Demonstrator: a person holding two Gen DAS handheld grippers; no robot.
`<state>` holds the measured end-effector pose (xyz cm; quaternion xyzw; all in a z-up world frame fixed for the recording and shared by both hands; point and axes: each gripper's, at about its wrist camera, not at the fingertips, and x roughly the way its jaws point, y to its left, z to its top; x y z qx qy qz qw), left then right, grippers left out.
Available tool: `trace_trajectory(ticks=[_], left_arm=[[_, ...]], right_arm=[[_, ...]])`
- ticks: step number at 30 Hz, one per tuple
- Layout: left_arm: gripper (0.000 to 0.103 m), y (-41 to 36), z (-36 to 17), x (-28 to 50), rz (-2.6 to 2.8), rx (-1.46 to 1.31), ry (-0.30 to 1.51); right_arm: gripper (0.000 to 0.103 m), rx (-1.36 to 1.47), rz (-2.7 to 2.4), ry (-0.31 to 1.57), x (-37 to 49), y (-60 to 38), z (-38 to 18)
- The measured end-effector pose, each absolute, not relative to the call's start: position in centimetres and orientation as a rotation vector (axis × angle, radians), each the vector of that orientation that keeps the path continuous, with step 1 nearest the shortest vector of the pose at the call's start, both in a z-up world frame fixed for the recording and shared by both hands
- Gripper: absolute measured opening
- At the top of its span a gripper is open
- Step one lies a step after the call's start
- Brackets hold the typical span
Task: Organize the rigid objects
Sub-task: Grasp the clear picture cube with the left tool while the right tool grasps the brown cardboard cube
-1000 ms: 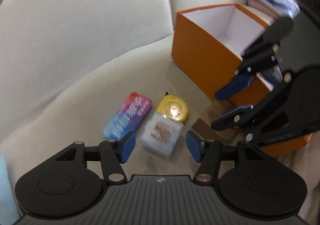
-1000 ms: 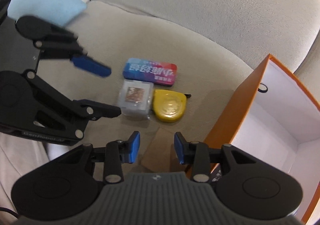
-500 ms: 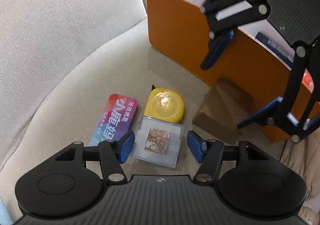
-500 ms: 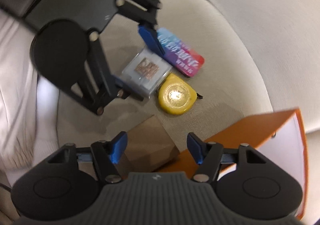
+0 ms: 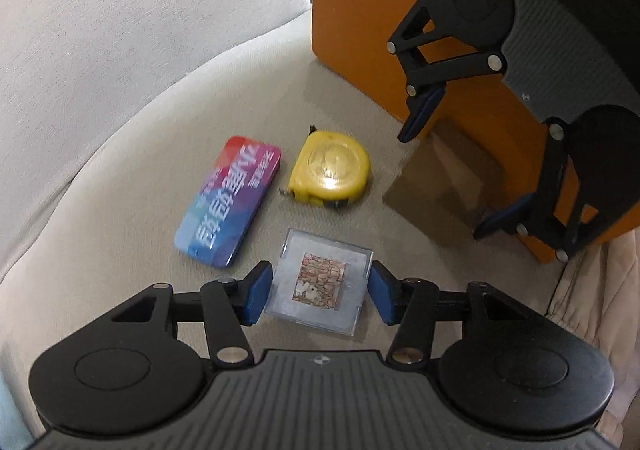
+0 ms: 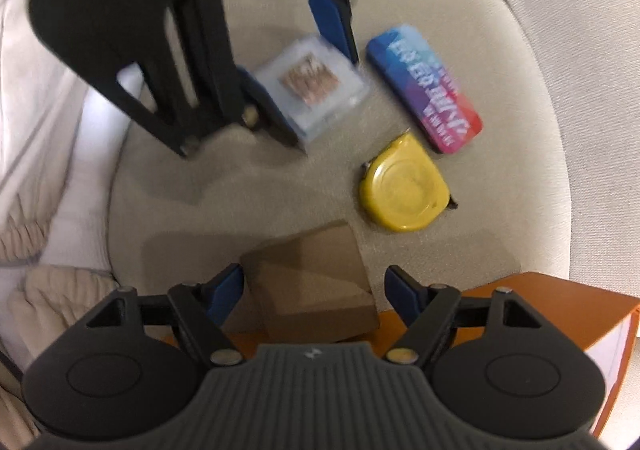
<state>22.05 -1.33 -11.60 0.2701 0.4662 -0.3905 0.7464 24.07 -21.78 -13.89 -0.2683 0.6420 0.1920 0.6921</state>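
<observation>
Lying flat on the beige sofa seat (image 5: 168,98), the clear square case (image 5: 320,284) sits between the wide-open jaws of the left gripper (image 5: 320,292), neither pad clearly touching. Just beyond, the colourful tin (image 5: 228,200) runs its long axis away and slightly rightward, beside the yellow tape measure (image 5: 330,174). The right gripper (image 6: 314,292), jaws spread, straddles the brown box (image 6: 312,282) against the orange box (image 5: 360,22).

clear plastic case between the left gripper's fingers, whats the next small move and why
Probably close the left gripper on the clear plastic case: its open blue fingers already flank both side edges, with small gaps left. The orange box stands open nearby.
</observation>
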Motion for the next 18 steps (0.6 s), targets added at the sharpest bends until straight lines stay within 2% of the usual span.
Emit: trace_trajectory(ticks=[2,3,5,11,18], left_arm=[[0.062,-1.1,-11.9,22.2,-0.839,0.589,1.022],[0.062,-0.9,-11.9,22.2,-0.833,0.588,1.025],[0.056,-0.6,-11.9,22.0,-0.832,0.582,1.034],[0.054,0.0,-11.1,21.3,-0.791,0.568,1.003],[0.053,0.1,-6.8,19.8,-0.787,0.545,0.910]], right_arm=[[0.068,-0.584,0.428,1.433,23.9,-21.9,-14.0],[0.067,-0.573,0.420,1.427,23.9,-22.0,-14.0],[0.067,-0.556,0.413,1.415,23.6,-22.1,-13.7],[0.066,-0.548,0.394,1.357,22.7,-21.8,-11.7],[0.066,-0.479,0.353,1.223,21.7,-21.9,-5.6]])
